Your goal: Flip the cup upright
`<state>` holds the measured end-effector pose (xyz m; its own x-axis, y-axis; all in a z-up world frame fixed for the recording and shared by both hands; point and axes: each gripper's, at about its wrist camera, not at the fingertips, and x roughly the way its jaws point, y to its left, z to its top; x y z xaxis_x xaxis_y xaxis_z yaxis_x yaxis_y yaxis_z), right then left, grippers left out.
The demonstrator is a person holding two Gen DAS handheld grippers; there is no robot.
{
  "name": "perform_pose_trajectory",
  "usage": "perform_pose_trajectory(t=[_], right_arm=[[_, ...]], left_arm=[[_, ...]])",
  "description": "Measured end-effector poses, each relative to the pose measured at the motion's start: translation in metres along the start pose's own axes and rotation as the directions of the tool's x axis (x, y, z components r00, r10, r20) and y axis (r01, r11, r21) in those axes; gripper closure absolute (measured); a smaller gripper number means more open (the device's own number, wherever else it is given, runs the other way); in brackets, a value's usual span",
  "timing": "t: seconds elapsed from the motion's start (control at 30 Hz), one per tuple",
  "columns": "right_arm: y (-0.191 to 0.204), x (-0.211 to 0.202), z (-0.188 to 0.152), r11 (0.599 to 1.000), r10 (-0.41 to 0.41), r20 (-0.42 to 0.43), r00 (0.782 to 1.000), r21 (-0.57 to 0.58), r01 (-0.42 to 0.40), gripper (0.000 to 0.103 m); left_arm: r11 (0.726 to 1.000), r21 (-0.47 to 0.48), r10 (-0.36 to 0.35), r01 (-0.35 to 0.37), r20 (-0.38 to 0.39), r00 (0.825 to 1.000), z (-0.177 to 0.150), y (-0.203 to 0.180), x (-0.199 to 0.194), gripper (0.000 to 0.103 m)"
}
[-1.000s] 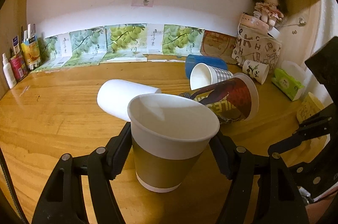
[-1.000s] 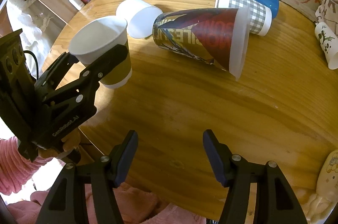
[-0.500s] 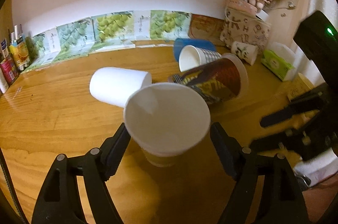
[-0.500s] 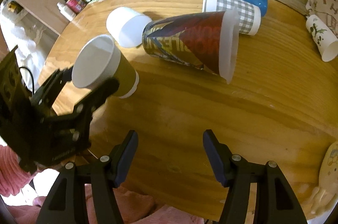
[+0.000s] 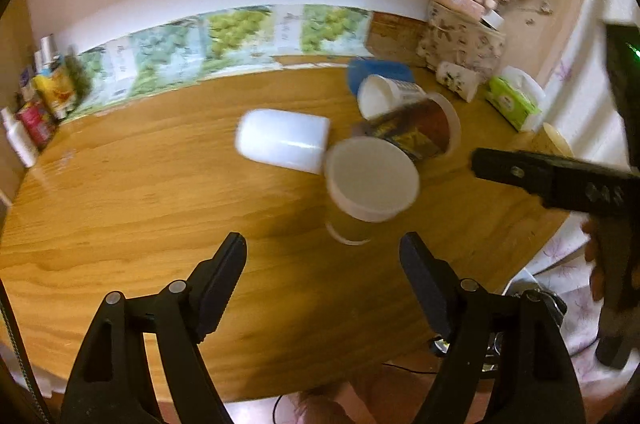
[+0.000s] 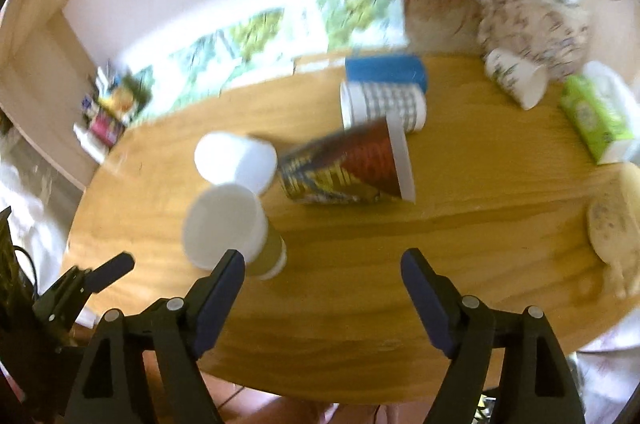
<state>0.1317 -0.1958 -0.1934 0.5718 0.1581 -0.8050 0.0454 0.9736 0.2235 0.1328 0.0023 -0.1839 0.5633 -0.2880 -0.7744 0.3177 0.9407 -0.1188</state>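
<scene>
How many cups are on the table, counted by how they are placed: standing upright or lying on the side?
Standing upright: 1, the brown cup.
Lying on the side: 5, the white cup, the printed cup, the checked cup, the blue cup, the small floral cup.
Total: 6 cups.

cup [image 5: 370,183] | white rim, brown sleeve | upright | on table, free
</scene>
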Motion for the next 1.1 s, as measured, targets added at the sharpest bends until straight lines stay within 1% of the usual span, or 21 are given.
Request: perform_pose_trajectory(t=[0.07,0.1,0.13,0.2,0.27,0.3,0.37,0.4,0.43,0.5,0.57,0.67,0.7,0.77,0.8,0.87,0.97,1.0,1.1], right_arm=[[0.011,-0.017,-0.004,1.000,-0.019,0.057,0.998,0.020,0.018,0.019],[0.018,-0.027,-0.006,0.999,-0.027,0.091,0.995,0.028,0.025,0.018],[0.023,-0.036,-0.008,0.999,-0.030,0.116,0.993,0.031,0.027,0.016],[0.032,-0.053,-0.011,0.999,-0.036,0.154,0.987,0.027,0.032,0.013],[0.039,-0.067,-0.012,0.999,-0.037,0.174,0.984,0.025,0.033,0.012],[0.044,-0.075,-0.013,0.999,-0.028,0.186,0.982,0.022,0.024,0.012],[0.049,-0.087,-0.014,1.000,-0.014,0.205,0.979,0.022,0.010,0.008],[0.050,-0.094,-0.014,1.000,-0.014,0.212,0.977,0.030,0.008,0.006],[0.051,-0.101,-0.013,0.999,-0.012,0.215,0.977,0.040,0.004,0.003],[0.050,-0.115,-0.012,0.998,0.011,0.234,0.972,0.053,-0.024,0.002],[0.049,-0.128,-0.012,0.998,0.015,0.259,0.966,0.058,-0.031,0.001],[0.050,-0.147,-0.017,0.999,-0.015,0.296,0.955,0.049,0.001,0.001],[0.050,-0.154,-0.020,0.999,-0.027,0.317,0.948,0.040,0.015,0.001],[0.051,-0.162,-0.025,0.999,-0.037,0.343,0.939,0.024,0.031,0.001],[0.051,-0.167,-0.028,0.999,-0.037,0.358,0.933,0.014,0.034,0.001],[0.051,-0.173,-0.034,0.999,-0.036,0.376,0.926,-0.001,0.039,0.001],[0.052,-0.184,-0.043,0.996,-0.065,0.416,0.907,-0.028,0.085,0.001],[0.051,-0.189,-0.046,0.995,-0.066,0.432,0.899,-0.040,0.093,0.001],[0.046,-0.201,-0.055,0.994,-0.036,0.468,0.883,-0.072,0.079,0.001]], left_arm=[[0.999,-0.036,0.002,-0.002,0.009,1.000,0.007,0.010,-0.014,0.020],[0.999,-0.054,0.005,-0.004,0.013,1.000,0.011,0.014,-0.021,0.016],[0.998,-0.070,0.007,-0.006,0.016,1.000,0.015,0.018,-0.030,0.015],[0.996,-0.087,0.000,0.003,0.037,0.999,0.021,0.022,-0.047,0.014],[0.994,-0.109,0.008,-0.001,0.064,0.998,0.027,0.023,-0.064,0.012],[0.992,-0.126,0.011,-0.002,0.073,0.997,0.029,0.023,-0.072,0.007],[0.989,-0.147,0.021,-0.009,0.083,0.996,0.034,0.023,-0.083,0.001],[0.987,-0.159,0.027,-0.013,0.092,0.995,0.036,0.023,-0.089,0.001],[0.985,-0.171,0.041,-0.022,0.105,0.994,0.037,0.022,-0.097,0.001],[0.980,-0.193,0.081,-0.053,0.143,0.986,0.039,0.019,-0.111,0.001],[0.973,-0.215,0.121,-0.082,0.172,0.978,0.042,0.016,-0.123,0.001],[0.964,-0.232,0.184,-0.131,0.223,0.957,0.040,0.008,-0.145,0.001],[0.959,-0.236,0.218,-0.159,0.252,0.943,0.037,0.002,-0.153,0.001],[0.950,-0.240,0.268,-0.201,0.290,0.919,0.031,-0.005,-0.162,0.001],[0.946,-0.240,0.288,-0.218,0.307,0.907,0.028,-0.010,-0.166,0.001],[0.941,-0.245,0.308,-0.233,0.337,0.890,0.022,-0.019,-0.173,0.001],[0.921,-0.268,0.368,-0.282,0.365,0.855,0.012,-0.030,-0.179,0.001],[0.914,-0.286,0.379,-0.286,0.361,0.852,0.010,-0.031,-0.180,0.001],[0.903,-0.318,0.395,-0.288,0.355,0.847,0.006,-0.035,-0.180,0.001]])
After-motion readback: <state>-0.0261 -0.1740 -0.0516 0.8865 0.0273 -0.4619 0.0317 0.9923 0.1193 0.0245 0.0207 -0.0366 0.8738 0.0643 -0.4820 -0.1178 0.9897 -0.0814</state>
